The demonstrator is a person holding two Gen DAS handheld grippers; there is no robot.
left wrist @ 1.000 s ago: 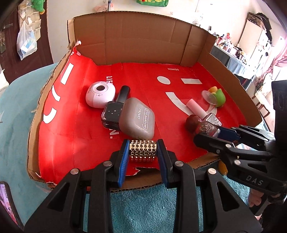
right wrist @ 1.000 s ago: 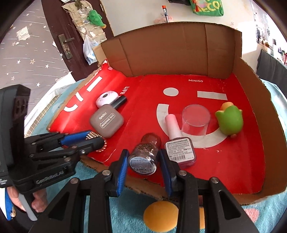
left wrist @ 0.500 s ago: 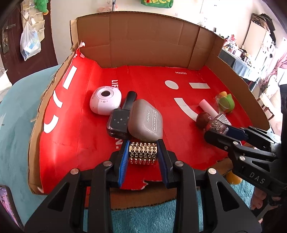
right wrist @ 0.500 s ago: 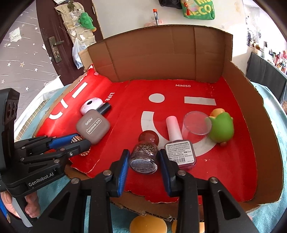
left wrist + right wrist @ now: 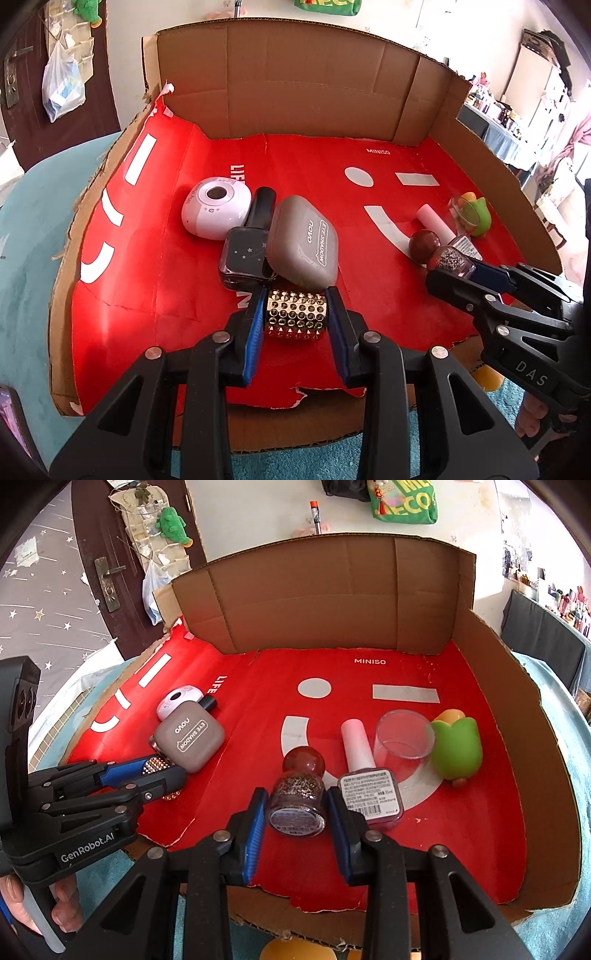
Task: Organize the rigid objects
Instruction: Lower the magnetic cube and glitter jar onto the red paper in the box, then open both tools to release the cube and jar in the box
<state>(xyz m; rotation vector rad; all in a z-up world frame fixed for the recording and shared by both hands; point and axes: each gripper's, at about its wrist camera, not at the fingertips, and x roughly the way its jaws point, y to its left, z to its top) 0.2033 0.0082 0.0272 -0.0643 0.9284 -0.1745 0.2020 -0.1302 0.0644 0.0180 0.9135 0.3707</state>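
L gripper (image 5: pixel 295 314) clamped on gold studded metal cylinder (image 5: pixel 295 314), low over near edge of red-lined cardboard box tray (image 5: pixel 303 92); its jaws just eased out a bit w/ cylinder between them. Cylinder just in front of grey eye-shadow case (image 5: pixel 304 245) & dark star-print polish bottle (image 5: pixel 245 258). R gripper (image 5: pixel 297 812) shut on glitter nail polish bottle w/ round brown cap (image 5: pixel 297 797), lying on tray floor beside pink-cap polish bottle (image 5: pixel 369 790).
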